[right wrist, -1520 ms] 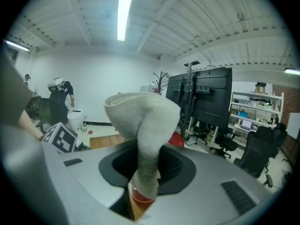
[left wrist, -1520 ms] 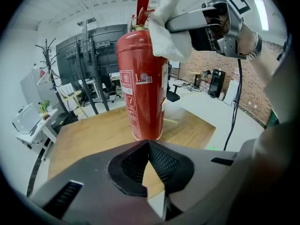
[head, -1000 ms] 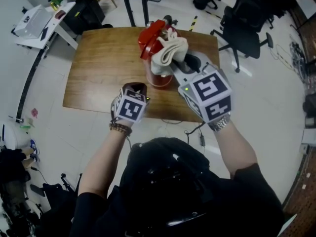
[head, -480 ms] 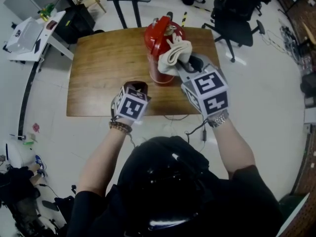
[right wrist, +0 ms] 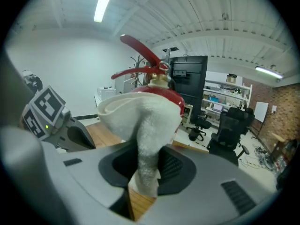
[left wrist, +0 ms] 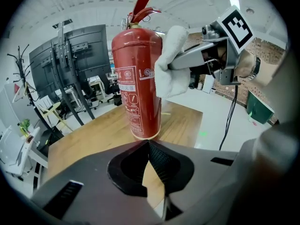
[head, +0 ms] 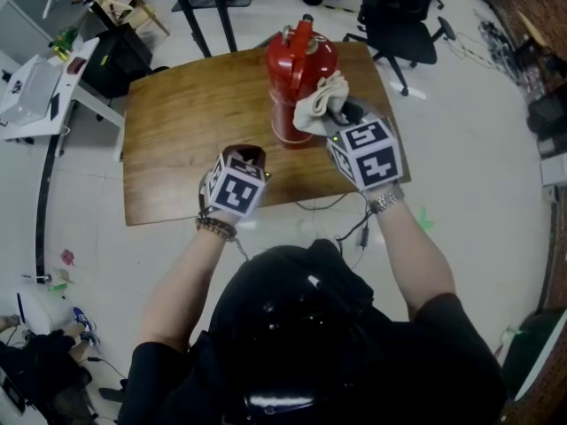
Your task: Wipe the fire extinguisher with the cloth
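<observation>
A red fire extinguisher [head: 299,78] stands upright near the far right of the wooden table [head: 186,122]; it also shows in the left gripper view [left wrist: 137,78]. My right gripper [head: 335,112] is shut on a folded white cloth [head: 321,102] and presses it against the extinguisher's upper right side. The right gripper view has the cloth [right wrist: 140,125] bunched between the jaws, with the extinguisher's red top [right wrist: 164,93] behind. My left gripper [head: 246,156] is shut with nothing in it, near the table's front edge, pointing at the extinguisher's base.
Black office chairs [head: 403,25] stand beyond the table's far right corner. A white side table [head: 40,87] with items and a black box sit at the far left. Cables trail on the floor under the table's front edge.
The right gripper has slid the cloth down the extinguisher's side from its top. The left gripper has stayed close to the same spot by the front edge.
</observation>
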`<move>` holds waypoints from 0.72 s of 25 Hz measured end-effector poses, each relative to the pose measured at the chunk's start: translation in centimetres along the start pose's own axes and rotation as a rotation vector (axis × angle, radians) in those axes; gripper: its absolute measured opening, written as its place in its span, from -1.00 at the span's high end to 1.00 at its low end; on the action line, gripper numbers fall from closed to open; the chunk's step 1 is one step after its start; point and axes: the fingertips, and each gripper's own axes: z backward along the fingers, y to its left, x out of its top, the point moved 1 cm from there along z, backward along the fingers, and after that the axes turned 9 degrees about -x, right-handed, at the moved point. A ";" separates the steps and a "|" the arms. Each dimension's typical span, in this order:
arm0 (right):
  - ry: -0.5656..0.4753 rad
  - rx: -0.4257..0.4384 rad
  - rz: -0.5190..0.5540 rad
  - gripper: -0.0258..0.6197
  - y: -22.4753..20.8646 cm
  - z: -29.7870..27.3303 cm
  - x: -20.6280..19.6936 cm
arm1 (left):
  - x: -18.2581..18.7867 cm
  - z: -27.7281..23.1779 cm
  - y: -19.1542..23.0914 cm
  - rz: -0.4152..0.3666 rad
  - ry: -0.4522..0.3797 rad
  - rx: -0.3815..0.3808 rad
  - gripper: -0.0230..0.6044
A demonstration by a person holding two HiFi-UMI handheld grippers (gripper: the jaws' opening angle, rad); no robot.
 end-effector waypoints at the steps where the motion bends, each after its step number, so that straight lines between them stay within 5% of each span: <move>1: 0.012 -0.010 -0.007 0.58 0.1 -0.3 -0.5 | -0.1 0.0 0.0 -0.007 0.001 -0.010 0.93; 18: 0.167 -0.141 -0.036 0.58 1.2 -4.1 -6.1 | -1.9 0.8 0.1 -0.073 0.018 -0.109 0.93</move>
